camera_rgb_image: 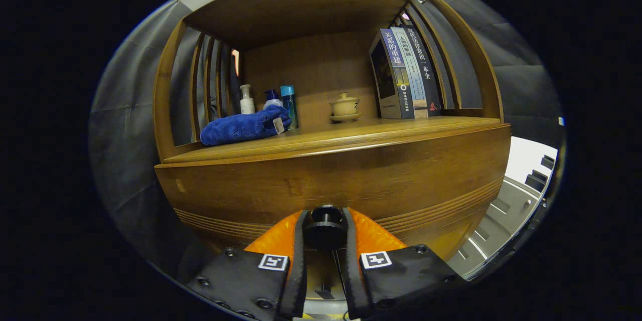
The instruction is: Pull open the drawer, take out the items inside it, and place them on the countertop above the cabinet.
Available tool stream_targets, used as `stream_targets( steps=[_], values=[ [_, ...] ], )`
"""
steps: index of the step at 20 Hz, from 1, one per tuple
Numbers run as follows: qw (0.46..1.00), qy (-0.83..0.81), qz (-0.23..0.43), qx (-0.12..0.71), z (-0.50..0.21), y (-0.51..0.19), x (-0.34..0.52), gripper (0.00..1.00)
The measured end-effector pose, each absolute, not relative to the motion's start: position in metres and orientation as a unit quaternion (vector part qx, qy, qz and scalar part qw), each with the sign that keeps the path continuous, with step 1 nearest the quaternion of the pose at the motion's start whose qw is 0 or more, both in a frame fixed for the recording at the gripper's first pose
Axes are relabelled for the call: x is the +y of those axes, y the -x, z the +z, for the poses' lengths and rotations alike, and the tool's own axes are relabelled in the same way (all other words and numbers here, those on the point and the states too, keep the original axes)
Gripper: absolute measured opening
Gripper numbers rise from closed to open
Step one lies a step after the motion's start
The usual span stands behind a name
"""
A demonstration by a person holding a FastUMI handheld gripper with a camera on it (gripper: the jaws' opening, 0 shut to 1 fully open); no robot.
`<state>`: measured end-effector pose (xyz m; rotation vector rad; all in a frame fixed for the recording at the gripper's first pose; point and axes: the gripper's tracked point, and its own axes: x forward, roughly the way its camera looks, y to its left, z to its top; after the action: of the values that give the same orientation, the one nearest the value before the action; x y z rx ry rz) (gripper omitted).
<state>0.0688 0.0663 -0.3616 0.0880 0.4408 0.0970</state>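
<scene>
because the drawer had to be pulled before anything inside could be reached, you had the claw (325, 233) closed narrow around the dark round knob (325, 230), one finger on each side of it and both apparently pressing on its flanks. that grip made sense: the knob is the only handhold on the wide wooden drawer front (341, 180), and squeezing it from both sides lets a straight pull carry the drawer out without the fingers slipping off. the drawer looked shut or barely started at that point; i could not tell which, and nothing of its contents was visible.

above the drawer front ran the worktop (401, 128), where the items were meant to end up. it already carried a folded blue towel (244, 126) at the left, with a white pump bottle (247, 100) and a blue bottle (288, 103) just behind it, a small lidded tea cup on a saucer (344, 107) near the middle, and a row of books (406, 72) standing upright against the slatted side at the right. the bare stretch along the front edge looked like the natural place to set things down.
</scene>
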Motion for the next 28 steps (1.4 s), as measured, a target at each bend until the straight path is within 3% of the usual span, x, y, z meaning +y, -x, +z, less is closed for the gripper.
stream_targets(
  steps=[14, 28],
  values=[
    [0.965, -0.033, 0.062, 0.253, -0.334, 0.025, 0.062, 0.39],
    [0.969, -0.009, 0.078, 0.236, -0.318, 0.069, 0.061, 0.39]
  ],
)
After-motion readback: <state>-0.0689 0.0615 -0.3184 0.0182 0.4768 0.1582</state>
